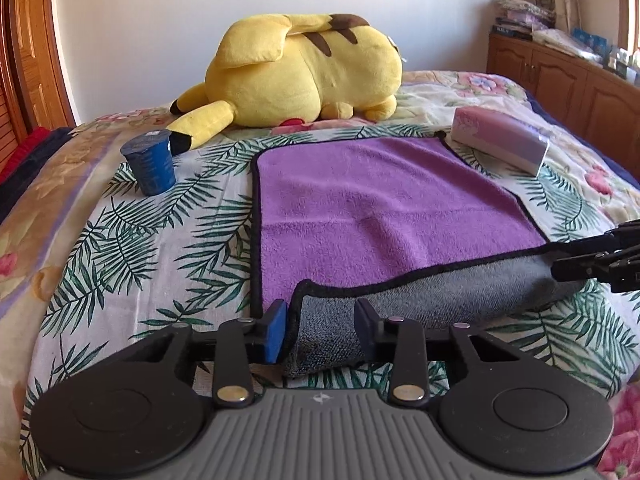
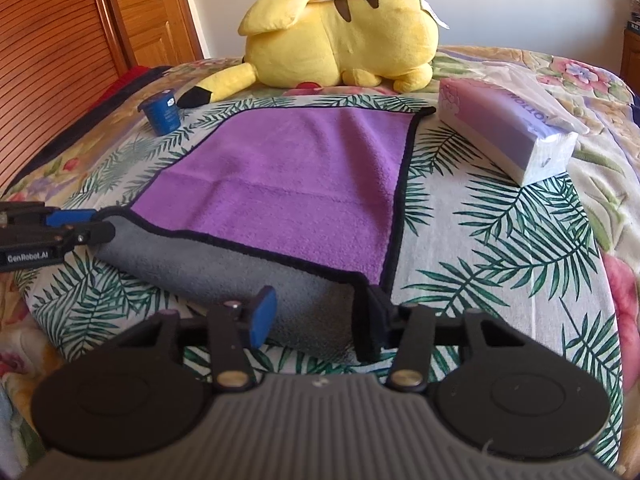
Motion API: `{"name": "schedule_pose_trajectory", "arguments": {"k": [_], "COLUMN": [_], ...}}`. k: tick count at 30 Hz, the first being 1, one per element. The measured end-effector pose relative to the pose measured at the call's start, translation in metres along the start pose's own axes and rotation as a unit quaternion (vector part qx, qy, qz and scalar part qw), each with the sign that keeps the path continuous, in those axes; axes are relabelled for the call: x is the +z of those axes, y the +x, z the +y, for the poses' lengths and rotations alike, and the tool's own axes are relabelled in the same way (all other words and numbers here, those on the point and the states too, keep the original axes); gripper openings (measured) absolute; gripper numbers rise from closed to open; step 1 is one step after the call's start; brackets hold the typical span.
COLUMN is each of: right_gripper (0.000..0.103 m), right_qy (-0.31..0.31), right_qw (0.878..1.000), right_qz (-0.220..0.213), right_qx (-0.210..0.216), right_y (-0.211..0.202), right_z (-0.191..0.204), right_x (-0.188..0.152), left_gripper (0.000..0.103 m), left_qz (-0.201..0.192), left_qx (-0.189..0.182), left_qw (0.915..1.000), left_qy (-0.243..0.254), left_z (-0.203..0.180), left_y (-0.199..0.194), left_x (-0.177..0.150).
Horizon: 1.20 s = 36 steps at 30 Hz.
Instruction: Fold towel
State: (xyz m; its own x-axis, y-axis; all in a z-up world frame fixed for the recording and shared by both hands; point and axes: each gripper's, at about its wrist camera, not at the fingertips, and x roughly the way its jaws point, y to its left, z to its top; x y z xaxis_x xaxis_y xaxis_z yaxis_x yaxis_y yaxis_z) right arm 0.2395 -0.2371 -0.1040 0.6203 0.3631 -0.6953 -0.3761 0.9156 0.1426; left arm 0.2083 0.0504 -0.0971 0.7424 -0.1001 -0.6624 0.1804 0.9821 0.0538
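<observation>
Both near corners of the purple towel [image 1: 360, 200], grey underside rolled up, sit between parted fingers: left gripper [image 1: 320, 330] and right gripper [image 2: 316, 322], neither pinched shut. It lies on the palm-print bedspread [image 1: 140, 240]. First fold beginning; next, close, lift, carry toward the Pikachu plush [image 1: 304, 72].
</observation>
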Motion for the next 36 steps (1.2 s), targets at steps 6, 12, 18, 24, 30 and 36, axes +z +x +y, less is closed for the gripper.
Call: {"name": "schedule_pose_trajectory", "arguments": {"k": [6, 12, 18, 24, 30, 36], "right_gripper": [0.036, 0.017, 0.009, 0.005, 0.004, 0.004], "right_qy": [0.003, -0.005, -0.019, -0.025, -0.023, -0.022], "right_qw": [1.0, 1.0, 1.0, 1.0, 0.999, 0.998], "right_qz": [0.018, 0.018, 0.015, -0.002, -0.03, -0.054], "right_qx": [0.002, 0.004, -0.004, -0.004, -0.004, -0.006], "right_y": [0.004, 0.002, 0.003, -0.002, -0.01, -0.017], "right_z": [-0.003, -0.001, -0.001, -0.001, -0.002, -0.003], "right_x": [-0.002, -0.001, -0.002, 0.0, 0.004, 0.008], "left_gripper": [0.009, 0.0, 0.0, 0.0, 0.0, 0.0], "left_qz": [0.01, 0.007, -0.001, -0.015, -0.044, -0.068], "left_qx": [0.002, -0.011, -0.014, -0.02, -0.024, -0.027], "left_qw": [0.9999, 0.9999, 0.9999, 0.9997, 0.9988, 0.9973], "left_qy": [-0.004, -0.004, 0.002, -0.001, -0.001, -0.001], "left_z": [0.002, 0.002, -0.001, 0.0, -0.001, -0.001], "left_y": [0.003, 0.002, -0.001, -0.007, -0.021, -0.033], "left_x": [-0.002, -0.003, -0.002, 0.002, 0.01, 0.017]}}
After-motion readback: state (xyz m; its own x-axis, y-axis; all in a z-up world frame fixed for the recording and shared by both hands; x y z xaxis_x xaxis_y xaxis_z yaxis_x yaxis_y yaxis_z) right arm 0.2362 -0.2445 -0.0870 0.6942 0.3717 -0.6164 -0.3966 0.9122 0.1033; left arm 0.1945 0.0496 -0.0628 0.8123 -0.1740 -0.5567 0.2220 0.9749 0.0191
